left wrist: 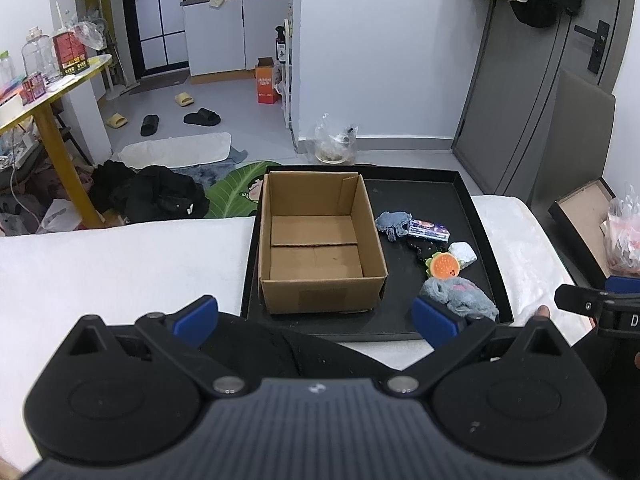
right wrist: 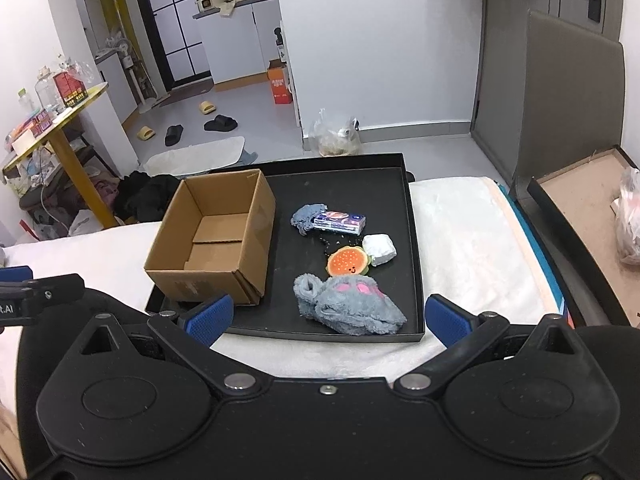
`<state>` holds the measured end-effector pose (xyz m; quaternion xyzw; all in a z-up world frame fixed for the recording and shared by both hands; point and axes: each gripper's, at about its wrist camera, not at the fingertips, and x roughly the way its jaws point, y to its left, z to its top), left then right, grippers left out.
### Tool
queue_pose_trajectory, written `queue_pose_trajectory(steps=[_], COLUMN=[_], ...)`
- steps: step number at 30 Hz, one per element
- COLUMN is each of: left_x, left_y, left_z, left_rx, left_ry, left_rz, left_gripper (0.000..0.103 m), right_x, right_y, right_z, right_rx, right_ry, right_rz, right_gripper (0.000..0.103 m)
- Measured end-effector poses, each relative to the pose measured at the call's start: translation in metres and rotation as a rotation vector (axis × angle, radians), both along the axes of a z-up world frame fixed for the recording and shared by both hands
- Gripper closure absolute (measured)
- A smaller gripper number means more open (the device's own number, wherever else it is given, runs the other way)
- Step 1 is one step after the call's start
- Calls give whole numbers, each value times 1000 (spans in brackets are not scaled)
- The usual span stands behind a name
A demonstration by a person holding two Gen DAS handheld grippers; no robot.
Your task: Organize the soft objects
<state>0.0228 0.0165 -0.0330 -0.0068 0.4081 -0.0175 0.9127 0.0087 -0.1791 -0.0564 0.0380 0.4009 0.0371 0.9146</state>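
A black tray [left wrist: 472, 208] [right wrist: 412, 232] lies on a white padded surface. An empty open cardboard box [left wrist: 320, 240] [right wrist: 216, 240] stands in its left half. To its right lie a fluffy grey slipper with pink pads [left wrist: 460, 294] [right wrist: 348, 304], an orange burger-shaped toy [left wrist: 445, 266] [right wrist: 347, 261], a white wrapped block [left wrist: 463, 254] [right wrist: 380, 249], a colourful tissue pack [left wrist: 428, 230] [right wrist: 340, 222], a small grey-blue cloth [left wrist: 392, 222] [right wrist: 305, 216] and a dark beaded item [left wrist: 420, 250]. My left gripper [left wrist: 316, 318] is open and empty at the tray's near edge. My right gripper [right wrist: 328, 318] is open and empty just before the slipper.
A black garment [left wrist: 256, 344] lies under my left gripper. A brown-lined black lid [right wrist: 584, 200] and a plastic bag [right wrist: 630, 220] sit at the right. Beyond the tray is the floor with slippers [left wrist: 202, 117], dark clothes [left wrist: 156, 194] and a yellow-legged table [left wrist: 52, 92].
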Motion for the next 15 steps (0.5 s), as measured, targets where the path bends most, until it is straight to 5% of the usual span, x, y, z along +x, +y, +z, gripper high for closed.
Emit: queue_pose_trajectory(steps=[15], left_x=[33], left_y=[7], left_z=[-23], left_rx=[-16], left_ry=[40], left_rz=[19], left_gripper=[0], right_x=[23], right_y=[-10], right_z=[-24], right_rx=[20], right_ry=[13], right_rz=[-12], right_gripper=[0])
